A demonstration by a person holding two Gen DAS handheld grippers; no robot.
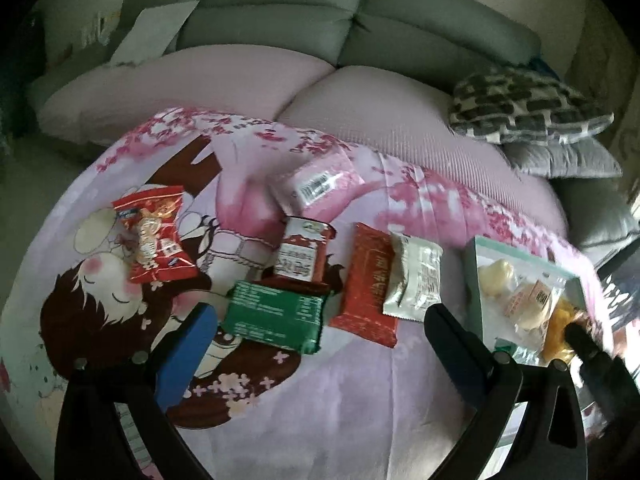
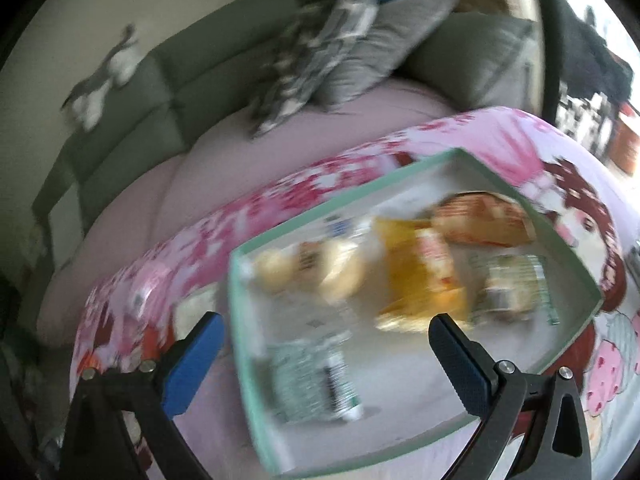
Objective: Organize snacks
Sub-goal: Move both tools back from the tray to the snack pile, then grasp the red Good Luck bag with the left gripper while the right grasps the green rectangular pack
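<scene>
Snack packs lie on a pink cartoon cloth [image 1: 320, 392]: a red bag [image 1: 154, 240] at left, a green pack [image 1: 276, 316], a dark red pack [image 1: 304, 252], a pink pack [image 1: 316, 184], a long red pack [image 1: 370, 284] and a white pack [image 1: 416, 276]. A mint-green box [image 1: 474, 280] at right holds several snacks. My left gripper [image 1: 320, 328] is open and empty above the green pack. My right gripper [image 2: 326, 336] is open and empty over the box [image 2: 236, 320], which holds a yellow bag [image 2: 420, 276], pale buns [image 2: 316, 264] and a green-white pack [image 2: 308, 380]. The right view is blurred.
A grey sofa [image 1: 280, 20] with pink seat cushions [image 1: 360, 104] stands behind the cloth. A patterned pillow [image 1: 524, 104] and a grey pillow [image 1: 560, 156] lie at the right. A white sheet [image 1: 152, 32] rests at the sofa's left.
</scene>
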